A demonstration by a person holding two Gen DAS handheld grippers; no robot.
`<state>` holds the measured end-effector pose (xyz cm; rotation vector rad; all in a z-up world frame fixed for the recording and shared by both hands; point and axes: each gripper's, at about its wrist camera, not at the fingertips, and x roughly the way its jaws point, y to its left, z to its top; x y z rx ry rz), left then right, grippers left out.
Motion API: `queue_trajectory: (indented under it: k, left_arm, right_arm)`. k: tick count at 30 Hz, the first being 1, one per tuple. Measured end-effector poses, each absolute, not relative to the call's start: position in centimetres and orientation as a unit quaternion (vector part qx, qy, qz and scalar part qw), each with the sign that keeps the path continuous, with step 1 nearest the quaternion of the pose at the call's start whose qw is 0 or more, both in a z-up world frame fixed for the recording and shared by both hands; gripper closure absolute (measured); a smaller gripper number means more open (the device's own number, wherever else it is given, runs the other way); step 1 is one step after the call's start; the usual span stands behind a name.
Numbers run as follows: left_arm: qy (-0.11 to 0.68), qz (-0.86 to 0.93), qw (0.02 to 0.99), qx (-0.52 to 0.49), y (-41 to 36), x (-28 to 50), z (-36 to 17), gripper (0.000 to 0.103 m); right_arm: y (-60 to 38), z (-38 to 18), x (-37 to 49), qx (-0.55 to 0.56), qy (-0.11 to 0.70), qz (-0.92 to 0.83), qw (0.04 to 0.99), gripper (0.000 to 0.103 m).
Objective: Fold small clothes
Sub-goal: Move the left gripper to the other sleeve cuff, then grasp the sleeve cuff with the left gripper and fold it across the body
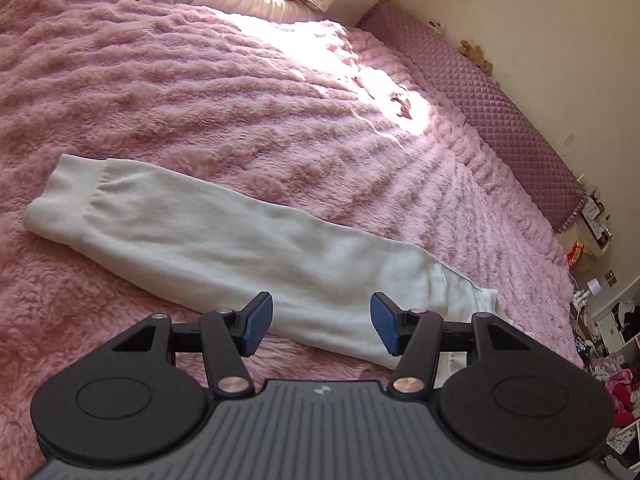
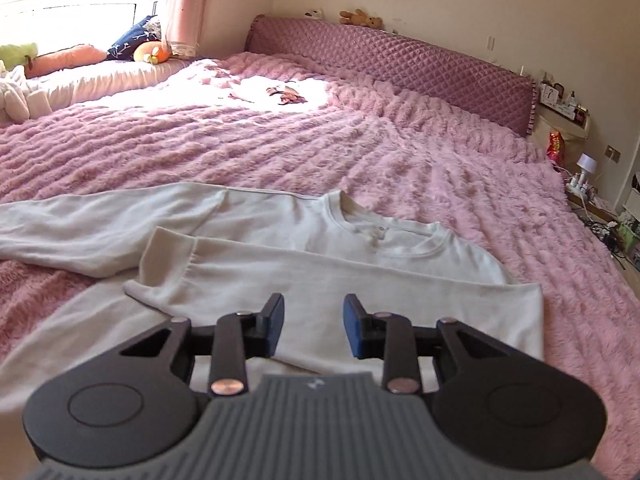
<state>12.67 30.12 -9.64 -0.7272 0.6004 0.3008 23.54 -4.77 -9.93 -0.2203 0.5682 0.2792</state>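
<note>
A white long-sleeved shirt (image 2: 340, 240) lies flat on the pink fluffy bedspread (image 2: 360, 140). Its right sleeve (image 2: 280, 276) is folded across the body, cuff toward the left. Its left sleeve (image 2: 100, 220) stretches out to the left. In the left wrist view that outstretched sleeve (image 1: 224, 240) lies diagonally, cuff at the far left. My left gripper (image 1: 322, 322) is open and empty, just above the sleeve's near edge. My right gripper (image 2: 314, 326) is open and empty, above the shirt's body near the folded sleeve.
A purple quilted headboard (image 2: 400, 64) runs along the wall. Pillows and soft toys (image 2: 152, 54) lie by the window. A small dark garment (image 2: 286, 94) lies in the sunlit patch. Clutter and cables (image 2: 600, 220) fill the floor right of the bed.
</note>
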Motion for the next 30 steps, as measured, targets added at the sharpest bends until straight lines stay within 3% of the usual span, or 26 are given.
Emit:
queue_trajectory:
  k: [8, 18, 20, 22, 30]
  left_arm:
    - [0.280, 0.251, 0.823, -0.426, 38.5, 7.3, -14.0, 0.038]
    - [0.219, 0.280, 0.808, -0.470, 42.4, 8.5, -17.4, 0.039]
    - [0.198, 0.277, 0.812, -0.473, 42.7, 8.8, -17.7, 0.053]
    - [0.178, 0.261, 0.813, -0.490, 43.0, 8.7, -17.9, 0.092]
    - [0.114, 0.236, 0.847, -0.463, 40.8, 8.3, -14.0, 0.095]
  right_arm:
    - [6.9, -12.0, 26.0, -0.106, 0.305, 0.205, 0.924, 0.077]
    - [10.6, -15.6, 28.7, -0.103, 0.344, 0.196, 0.912, 0.075]
    - [10.5, -16.0, 28.9, -0.100, 0.350, 0.194, 0.911, 0.075]
    - [10.2, -16.3, 29.0, -0.100, 0.352, 0.194, 0.910, 0.074]
    - [8.6, -15.3, 28.6, -0.088, 0.340, 0.188, 0.917, 0.073]
